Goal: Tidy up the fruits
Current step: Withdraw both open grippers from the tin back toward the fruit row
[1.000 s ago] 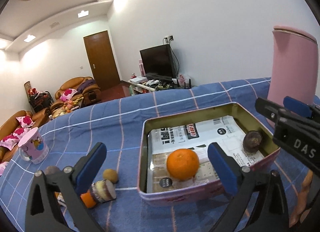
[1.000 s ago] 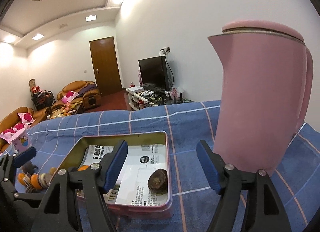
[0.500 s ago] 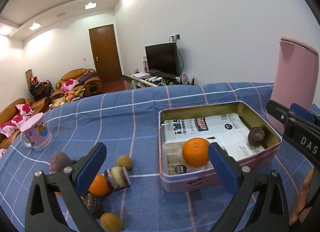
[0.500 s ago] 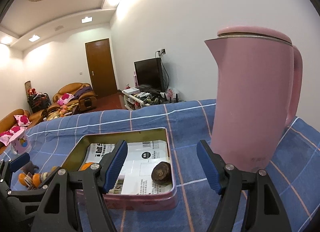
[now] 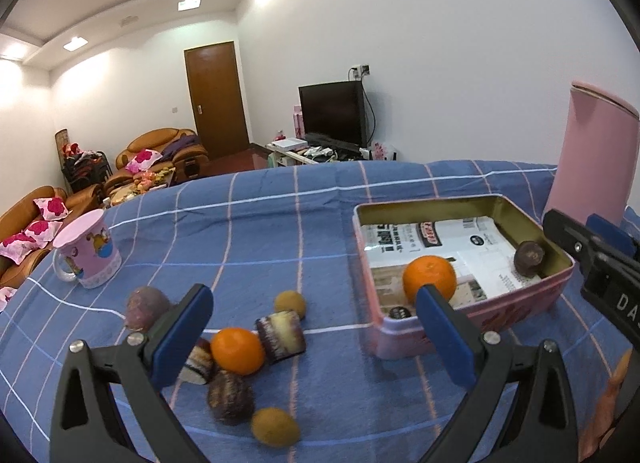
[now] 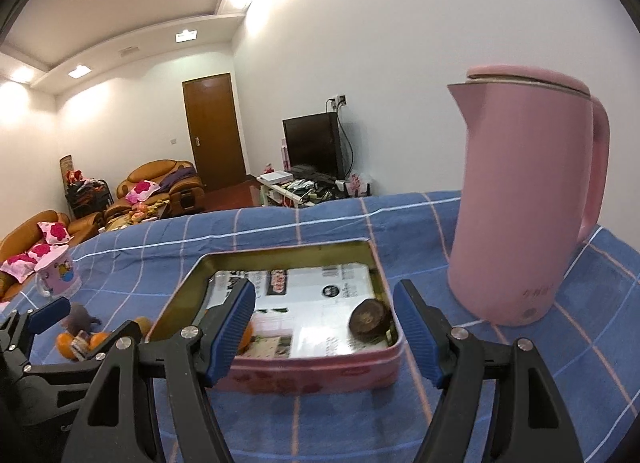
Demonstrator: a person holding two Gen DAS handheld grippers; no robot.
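fruits (image 5: 256, 359) heaped loose on the blue checked bench (image 5: 280, 223), left of the pink tin (image 5: 472, 319): one orange (image 5: 237, 350), two yellow-brown ones, dark purple ones, some blurred and hard to name. partly hidden behind the left gripper (image 5: 312, 337) finger at the near left. inside the tin, a second orange (image 5: 429, 279) near the front wall, half covered by the other finger, and a dark round fruit (image 5: 529, 257) at the right wall. left gripper wide apart, holding nothing. right gripper (image 6: 324, 333) likewise spread and bare, hovering at the tin's near edge. pink kettle (image 6: 528, 199) standing right of the tin, pink mug (image 5: 86, 249) far left.
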